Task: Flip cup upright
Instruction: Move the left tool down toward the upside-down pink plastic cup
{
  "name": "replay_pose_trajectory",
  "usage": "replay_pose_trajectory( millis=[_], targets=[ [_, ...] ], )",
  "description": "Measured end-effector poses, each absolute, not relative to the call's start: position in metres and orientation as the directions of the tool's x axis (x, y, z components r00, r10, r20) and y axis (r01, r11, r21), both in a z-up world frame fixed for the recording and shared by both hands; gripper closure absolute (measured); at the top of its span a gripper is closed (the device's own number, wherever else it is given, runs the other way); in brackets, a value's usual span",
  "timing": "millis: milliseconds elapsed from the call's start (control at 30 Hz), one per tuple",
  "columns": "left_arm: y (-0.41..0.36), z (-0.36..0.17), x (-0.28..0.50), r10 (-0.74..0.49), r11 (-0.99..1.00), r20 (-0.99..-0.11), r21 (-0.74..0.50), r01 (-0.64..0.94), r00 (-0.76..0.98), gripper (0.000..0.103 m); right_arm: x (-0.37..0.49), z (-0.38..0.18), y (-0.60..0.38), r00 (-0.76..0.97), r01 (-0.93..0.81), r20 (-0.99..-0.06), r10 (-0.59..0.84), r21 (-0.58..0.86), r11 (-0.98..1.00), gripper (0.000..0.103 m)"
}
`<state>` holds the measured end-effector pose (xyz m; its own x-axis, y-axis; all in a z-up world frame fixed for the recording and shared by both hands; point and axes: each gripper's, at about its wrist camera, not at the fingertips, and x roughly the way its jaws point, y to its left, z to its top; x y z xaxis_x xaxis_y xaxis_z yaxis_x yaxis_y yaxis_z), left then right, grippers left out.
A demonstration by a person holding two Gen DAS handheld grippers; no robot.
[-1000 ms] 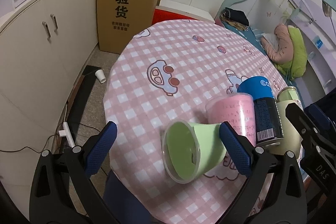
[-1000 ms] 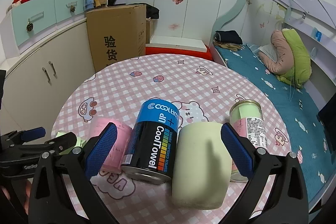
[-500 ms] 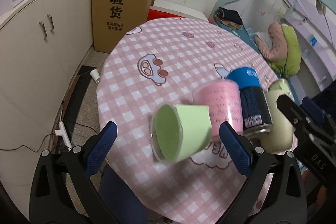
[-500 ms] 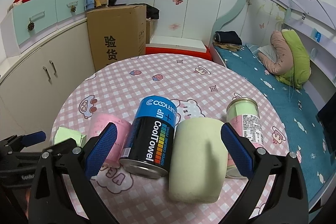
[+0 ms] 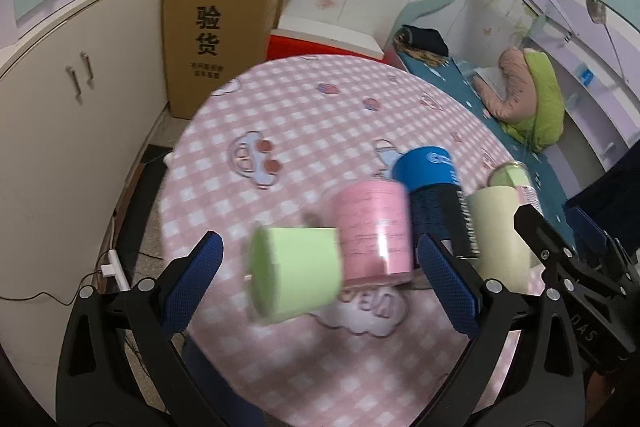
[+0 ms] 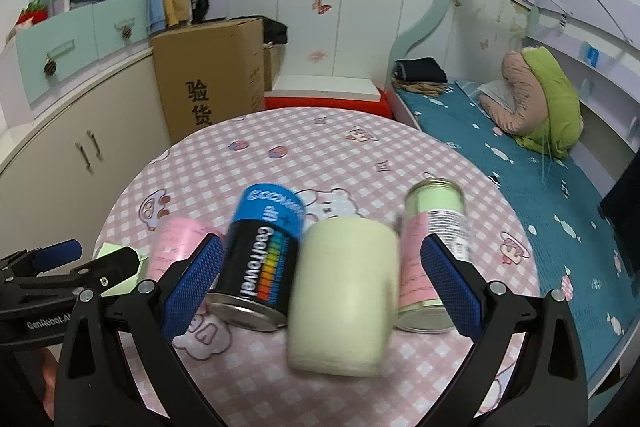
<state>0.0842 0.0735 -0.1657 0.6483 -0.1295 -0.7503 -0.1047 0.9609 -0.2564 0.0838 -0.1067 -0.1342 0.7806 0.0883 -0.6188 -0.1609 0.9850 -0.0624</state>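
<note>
A light green plastic cup (image 5: 294, 273) lies on its side on the pink checked table (image 5: 304, 123), rim toward the left, blurred by motion. My left gripper (image 5: 320, 281) is open with the cup between its blue fingers, nearer the left one. A corner of the cup shows in the right wrist view (image 6: 120, 261) behind the left gripper's black finger. My right gripper (image 6: 320, 281) is open around a pale cream mug (image 6: 344, 291) that stands with its closed end up.
A pink cup (image 5: 374, 229), a blue-and-black CoolTowel can (image 6: 262, 255) and a green-and-pink tin (image 6: 434, 247) stand in a row beside the mug. A cardboard box (image 5: 218, 31) and cabinets stand behind the table; a bed (image 6: 520, 163) lies at the right.
The left wrist view has shifted, so the green cup has gone from showing its open inside to a side view. The right gripper has come closer to the cream mug.
</note>
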Motion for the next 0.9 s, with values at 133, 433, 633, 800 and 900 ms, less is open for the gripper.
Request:
replay_pose_trajectory(
  millis=[133, 433, 633, 800, 900],
  targets=[
    [0.054, -0.168, 0.099, -0.126, 0.974, -0.769, -0.216, -0.069, 0.627, 0.005, 0.086, -0.135, -0.124, 0.782, -0.125, -0.619, 0.069, -0.047, 0.991, 0.008],
    [0.047, -0.172, 0.131, -0.041, 0.989, -0.805, -0.118, -0.093, 0.592, 0.006, 0.092, -0.143, -0.143, 0.774, -0.103, -0.630, 0.064, -0.025, 0.994, 0.008],
    [0.045, -0.147, 0.125, 0.044, 0.992, -0.748, -0.043, -0.114, 0.662, 0.006, 0.096, -0.145, -0.150, 0.772, -0.099, -0.631, 0.075, -0.003, 0.995, 0.008],
    [0.030, -0.154, 0.130, 0.018, 0.997, -0.775, -0.032, -0.068, 0.632, 0.006, 0.097, -0.144, -0.154, 0.772, -0.101, -0.630, 0.086, 0.013, 0.995, 0.008],
    [0.022, -0.166, 0.137, 0.012, 0.999, -0.798, -0.022, -0.050, 0.602, 0.006, 0.096, -0.145, -0.156, 0.772, -0.101, -0.629, 0.088, 0.015, 0.995, 0.008]
  ],
)
